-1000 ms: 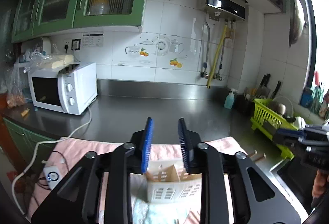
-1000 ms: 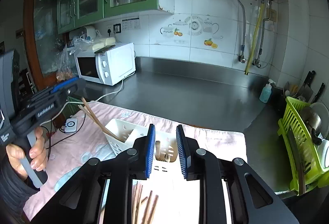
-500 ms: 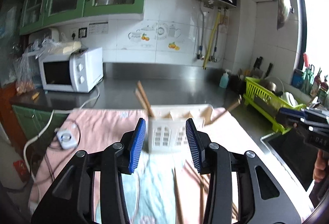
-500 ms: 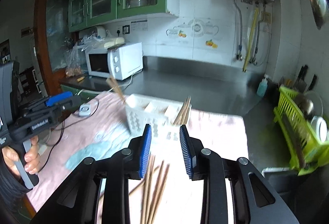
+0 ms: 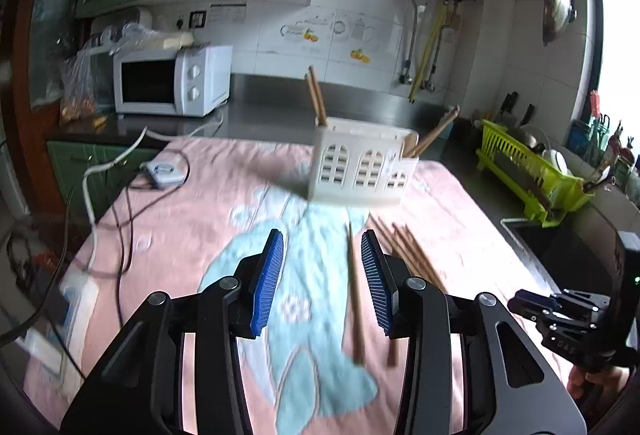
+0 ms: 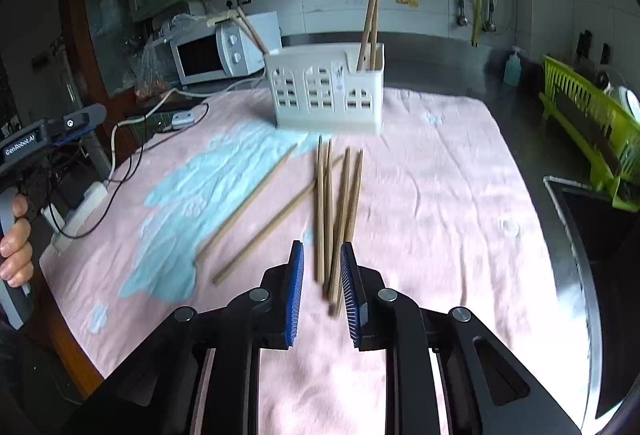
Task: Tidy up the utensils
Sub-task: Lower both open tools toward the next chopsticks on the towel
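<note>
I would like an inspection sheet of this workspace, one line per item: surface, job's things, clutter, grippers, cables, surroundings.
Surface: pink cloth with a pale blue patch, spread over a steel counter.
Job's things: white holder upright at the far side of the cloth, chopsticks standing in both ends; six loose chopsticks flat on the cloth before it.
Clutter: nothing seen on the cloth besides these.
Grippers: left gripper jaws apart, empty, one chopstick on the cloth below; right gripper jaws narrowly apart, just been closing, above the chopstick ends, pinching nothing.
Cables: white cord and black wires at the cloth's left edge.
Surroundings: microwave, green dish rack, sink.
</note>
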The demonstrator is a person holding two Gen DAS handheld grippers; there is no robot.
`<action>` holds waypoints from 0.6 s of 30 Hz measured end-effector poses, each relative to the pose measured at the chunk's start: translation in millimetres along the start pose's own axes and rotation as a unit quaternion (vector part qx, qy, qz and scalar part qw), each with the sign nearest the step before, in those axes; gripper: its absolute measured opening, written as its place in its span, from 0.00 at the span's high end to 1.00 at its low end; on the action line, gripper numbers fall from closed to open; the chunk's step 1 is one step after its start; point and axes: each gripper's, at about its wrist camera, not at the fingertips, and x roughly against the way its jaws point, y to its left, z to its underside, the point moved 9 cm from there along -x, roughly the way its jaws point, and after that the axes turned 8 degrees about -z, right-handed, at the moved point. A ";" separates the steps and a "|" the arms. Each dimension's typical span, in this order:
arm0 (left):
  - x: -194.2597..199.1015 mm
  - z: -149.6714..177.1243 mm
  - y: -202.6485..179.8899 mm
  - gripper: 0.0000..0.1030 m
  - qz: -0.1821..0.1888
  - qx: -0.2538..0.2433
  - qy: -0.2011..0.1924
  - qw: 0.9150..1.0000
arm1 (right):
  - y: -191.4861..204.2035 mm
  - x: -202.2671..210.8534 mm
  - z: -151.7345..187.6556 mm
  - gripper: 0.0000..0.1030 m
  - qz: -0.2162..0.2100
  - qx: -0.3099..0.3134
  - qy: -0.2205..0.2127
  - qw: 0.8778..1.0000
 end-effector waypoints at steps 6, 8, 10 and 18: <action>5.0 27.0 12.1 0.60 -0.010 0.009 0.013 1.000 | 6.9 -7.4 25.9 0.85 -0.003 0.007 0.015 1.000; 1.3 35.1 12.7 0.60 -0.011 0.010 0.021 1.000 | 6.7 -13.0 31.3 0.86 -0.003 0.008 0.021 1.000; -4.0 42.7 13.9 0.60 -0.018 0.006 0.028 0.999 | 4.0 -19.6 35.0 0.86 -0.004 0.007 0.029 1.000; -30.7 66.6 6.3 0.60 -0.012 -0.010 0.061 0.998 | -9.8 -45.6 51.8 0.86 0.000 -0.006 0.064 0.998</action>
